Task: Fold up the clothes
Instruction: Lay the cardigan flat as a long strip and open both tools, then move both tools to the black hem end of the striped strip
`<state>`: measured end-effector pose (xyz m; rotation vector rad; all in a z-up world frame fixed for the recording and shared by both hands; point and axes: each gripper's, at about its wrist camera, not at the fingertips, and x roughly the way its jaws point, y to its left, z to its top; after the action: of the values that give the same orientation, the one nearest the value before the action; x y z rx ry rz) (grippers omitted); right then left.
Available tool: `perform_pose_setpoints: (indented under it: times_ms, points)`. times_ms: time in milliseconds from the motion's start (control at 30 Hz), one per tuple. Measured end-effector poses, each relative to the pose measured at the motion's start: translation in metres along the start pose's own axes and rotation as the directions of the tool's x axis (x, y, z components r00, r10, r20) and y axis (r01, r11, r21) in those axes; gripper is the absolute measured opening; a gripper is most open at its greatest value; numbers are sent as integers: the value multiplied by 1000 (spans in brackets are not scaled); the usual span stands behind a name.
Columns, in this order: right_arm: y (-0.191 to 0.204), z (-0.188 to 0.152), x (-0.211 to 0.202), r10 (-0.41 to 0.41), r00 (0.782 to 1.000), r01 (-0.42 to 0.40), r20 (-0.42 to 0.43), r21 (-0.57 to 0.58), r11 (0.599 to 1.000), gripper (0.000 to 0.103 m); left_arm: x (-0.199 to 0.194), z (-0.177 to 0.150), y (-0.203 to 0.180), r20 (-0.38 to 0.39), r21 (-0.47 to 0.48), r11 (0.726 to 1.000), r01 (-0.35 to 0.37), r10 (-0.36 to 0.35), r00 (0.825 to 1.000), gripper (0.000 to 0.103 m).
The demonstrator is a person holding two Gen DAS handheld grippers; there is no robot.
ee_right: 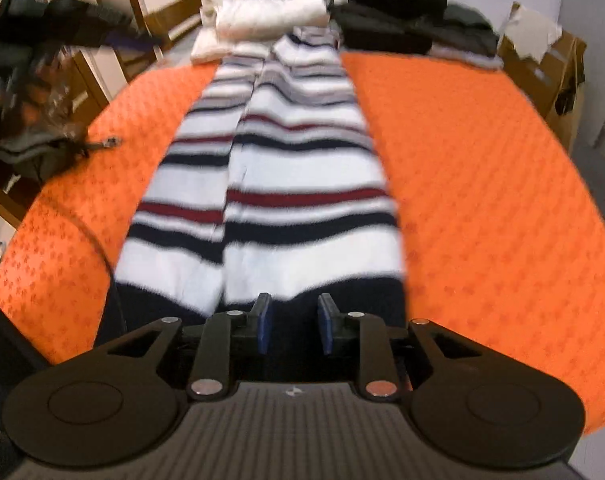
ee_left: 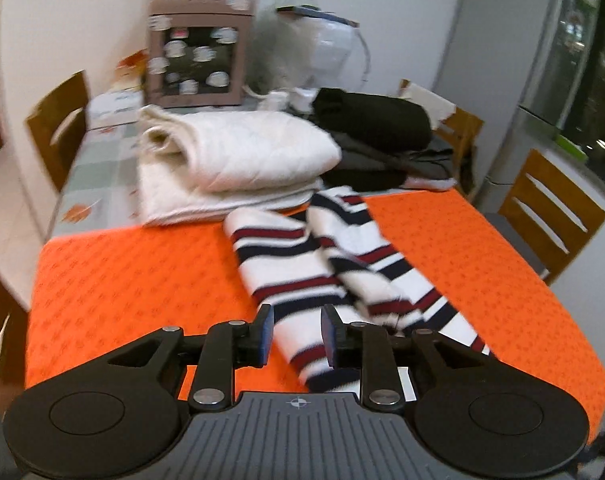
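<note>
A striped garment (ee_left: 302, 264), white with navy and red bands, lies folded lengthwise into a long strip on the orange cloth (ee_left: 122, 280). In the left wrist view my left gripper (ee_left: 296, 334) is open, its blue pads on either side of the strip's near end. In the right wrist view the same garment (ee_right: 278, 168) stretches away from me, with its navy hem nearest. My right gripper (ee_right: 293, 324) is open just above that hem. Neither gripper holds anything.
A folded white quilt (ee_left: 230, 160) and a pile of dark clothes (ee_left: 382, 132) lie beyond the orange cloth. A pink cabinet (ee_left: 200, 48) stands at the back. Wooden chairs (ee_left: 550, 216) flank the table. Dark items (ee_right: 34, 136) sit at the left edge.
</note>
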<state>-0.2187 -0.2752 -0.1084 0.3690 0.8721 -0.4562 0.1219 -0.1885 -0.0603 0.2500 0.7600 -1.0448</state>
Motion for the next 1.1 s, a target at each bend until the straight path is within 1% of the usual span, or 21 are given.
perform_pose_setpoints:
  times_ms: [67,133,200,300,367,433,567,633,733,800,867,900,933,1000,1100]
  points:
    - [-14,4,-4,-10,1000,10,9,-7,1000,36,-10,-14,0,-3,-21,999,-24,24,1000,31]
    - [-30,5,-1,-3,1000,3,-4,-4,1000,45,-20,-30,-2,-13,-43,998,-46,46,999,33]
    - [-45,4,4,14,1000,-14,-26,2,1000,46,-29,-48,-8,-27,-63,995,-72,70,997,33]
    - [-63,0,12,94,993,-93,-64,18,995,46,-43,-78,-18,-50,-108,990,-95,90,995,35]
    - [-70,-2,16,147,986,-145,-78,23,989,49,-51,-100,-29,-75,-132,985,-110,100,992,35]
    - [-75,-3,19,193,977,-191,-90,27,981,52,-57,-121,-39,-96,-162,981,-105,90,991,35]
    - [-87,-8,26,293,949,-288,-118,58,956,53,-65,-163,-63,-138,-227,969,-99,69,988,36]
    - [-92,-11,27,339,933,-333,-122,68,940,53,-65,-181,-73,-156,-273,957,-101,60,986,36]
    - [-98,-13,30,387,912,-380,-138,78,922,53,-65,-203,-87,-173,-340,934,-112,54,983,36]
    - [-102,-16,31,414,899,-404,-143,98,910,53,-68,-213,-91,-166,-391,912,-123,62,984,36]
    - [-107,-17,32,433,891,-419,-137,122,900,53,-75,-216,-92,-161,-431,893,-127,63,985,36]
    - [-108,-17,32,440,888,-424,-135,133,896,53,-80,-217,-94,-157,-436,891,-126,62,986,36]
    - [-110,-17,33,447,885,-429,-133,144,892,53,-86,-215,-97,-152,-424,897,-121,61,987,36]
    - [-109,-17,32,450,882,-434,-137,131,891,53,-99,-213,-103,-143,-394,911,-121,69,987,37]
    - [-108,-17,25,445,884,-440,-139,67,895,53,-118,-210,-112,-133,-346,929,-129,87,987,39]
